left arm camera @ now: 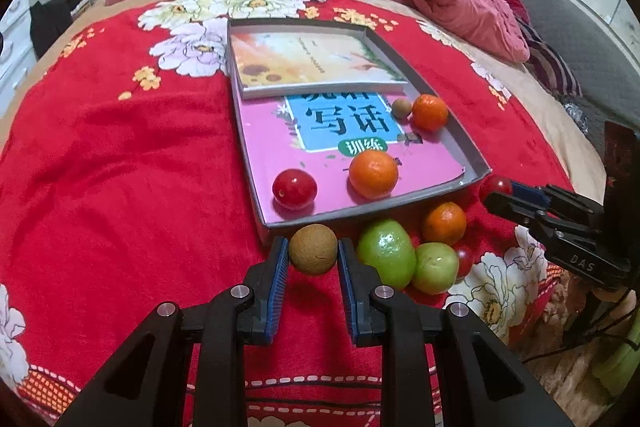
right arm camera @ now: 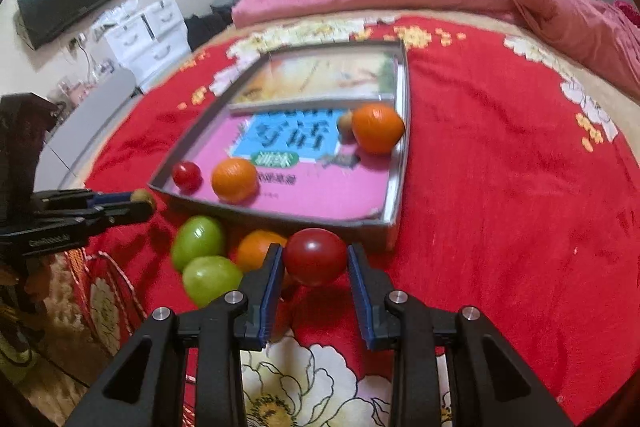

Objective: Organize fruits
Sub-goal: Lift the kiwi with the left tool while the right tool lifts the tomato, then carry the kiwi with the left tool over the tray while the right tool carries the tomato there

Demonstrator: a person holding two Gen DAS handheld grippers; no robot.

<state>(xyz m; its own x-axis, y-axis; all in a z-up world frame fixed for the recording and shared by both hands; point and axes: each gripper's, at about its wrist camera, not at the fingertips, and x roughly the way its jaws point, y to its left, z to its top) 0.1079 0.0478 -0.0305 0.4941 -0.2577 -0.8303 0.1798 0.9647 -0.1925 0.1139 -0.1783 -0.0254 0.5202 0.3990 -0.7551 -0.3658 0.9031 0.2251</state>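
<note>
Blue-padded left tongs [left arm camera: 313, 255] clamp a brown longan [left arm camera: 313, 249] just short of the tray's [left arm camera: 472, 163] near wall. Right tongs [right arm camera: 315, 265] grip a red tomato [right arm camera: 315, 256] — seen from the left wrist only as a red ball at the tong tips. Beside them on the red bedspread [left arm camera: 120, 167] lie two green fruits [left arm camera: 386, 253] and an orange [left arm camera: 444, 223]. Inside the tray: a cherry tomato [left arm camera: 294, 188], two oranges [left arm camera: 373, 174], a small longan [left arm camera: 401, 107] — sharp in the left view, blurred in the right.

Left claw [left arm camera: 313, 255] clamped, right claw [right arm camera: 315, 261] clamped
</note>
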